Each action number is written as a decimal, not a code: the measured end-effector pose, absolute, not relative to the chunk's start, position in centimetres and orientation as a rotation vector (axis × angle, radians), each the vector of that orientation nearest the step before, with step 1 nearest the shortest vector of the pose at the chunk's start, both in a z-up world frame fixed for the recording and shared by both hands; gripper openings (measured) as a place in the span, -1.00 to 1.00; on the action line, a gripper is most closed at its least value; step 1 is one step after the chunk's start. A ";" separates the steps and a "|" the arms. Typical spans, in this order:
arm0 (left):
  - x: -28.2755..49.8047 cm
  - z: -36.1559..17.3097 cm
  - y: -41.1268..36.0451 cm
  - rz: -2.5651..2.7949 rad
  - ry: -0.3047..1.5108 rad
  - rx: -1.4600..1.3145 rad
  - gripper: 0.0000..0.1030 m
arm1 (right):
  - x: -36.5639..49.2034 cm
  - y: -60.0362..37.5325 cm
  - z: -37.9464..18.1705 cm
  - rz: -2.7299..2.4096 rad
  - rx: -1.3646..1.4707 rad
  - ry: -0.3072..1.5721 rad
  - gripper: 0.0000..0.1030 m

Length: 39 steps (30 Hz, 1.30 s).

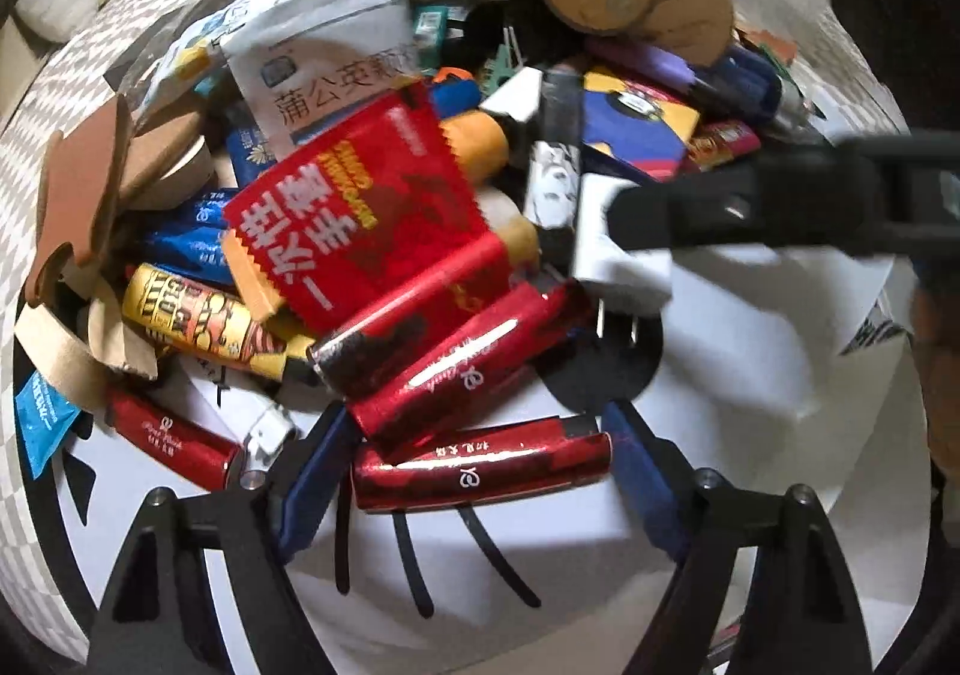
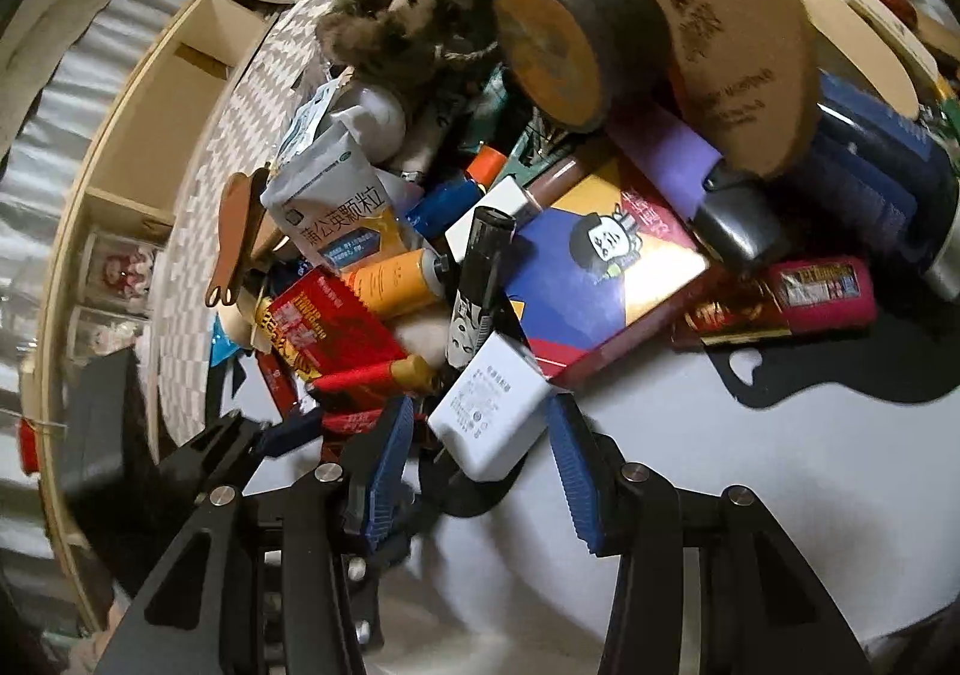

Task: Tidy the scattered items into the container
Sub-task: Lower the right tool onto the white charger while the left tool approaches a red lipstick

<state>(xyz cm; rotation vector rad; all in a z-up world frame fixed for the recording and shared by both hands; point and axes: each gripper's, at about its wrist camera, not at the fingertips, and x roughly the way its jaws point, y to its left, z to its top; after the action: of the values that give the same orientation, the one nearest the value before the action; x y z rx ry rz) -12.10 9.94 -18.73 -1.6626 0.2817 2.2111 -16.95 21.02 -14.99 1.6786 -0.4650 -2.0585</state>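
White charger between right gripper fingers.

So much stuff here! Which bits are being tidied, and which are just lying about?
Part of the job:
- red metallic tube, between the left gripper fingers
- white charger, between the right gripper fingers
- red sachet

Just lying about:
- wooden shelf
- checked cloth

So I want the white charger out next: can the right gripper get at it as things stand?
Probably yes: the white charger already sits between the open right gripper's fingers, nothing lying over it.
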 end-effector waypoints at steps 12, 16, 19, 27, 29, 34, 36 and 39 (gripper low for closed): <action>-10.3 -18.0 9.1 2.135 0.269 -1.637 0.63 | -17.7 20.1 -16.0 -2.148 1.737 -0.404 0.03; -10.7 -17.7 8.3 2.151 0.245 -1.657 0.63 | -16.9 17.7 -15.7 -2.200 1.715 -0.170 0.27; -11.0 -17.4 7.6 2.158 0.208 -1.670 0.63 | -15.7 16.9 -15.5 -2.213 1.676 -0.003 0.27; -10.6 -16.8 5.8 2.192 0.199 -1.680 0.63 | -15.4 20.1 -15.3 -2.173 1.704 -0.074 0.26; -10.6 -16.9 5.3 2.200 0.203 -1.693 0.63 | -15.2 20.7 -15.2 -2.164 1.710 -0.077 0.26; -10.4 -17.8 5.3 2.228 0.237 -1.717 0.63 | -14.2 21.6 -14.8 -2.132 1.734 0.001 0.26; -10.5 -17.8 5.0 2.239 0.236 -1.726 0.63 | -13.8 22.3 -14.5 -2.130 1.749 0.036 0.26; -10.5 -17.6 4.5 2.254 0.233 -1.734 0.63 | -13.6 23.5 -14.4 -2.144 1.767 0.065 0.26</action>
<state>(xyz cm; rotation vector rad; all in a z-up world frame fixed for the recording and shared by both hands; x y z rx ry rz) -10.54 4.47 -17.57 -1.7337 0.2334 2.2541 -13.56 23.46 -14.37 1.7666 0.0649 -2.1438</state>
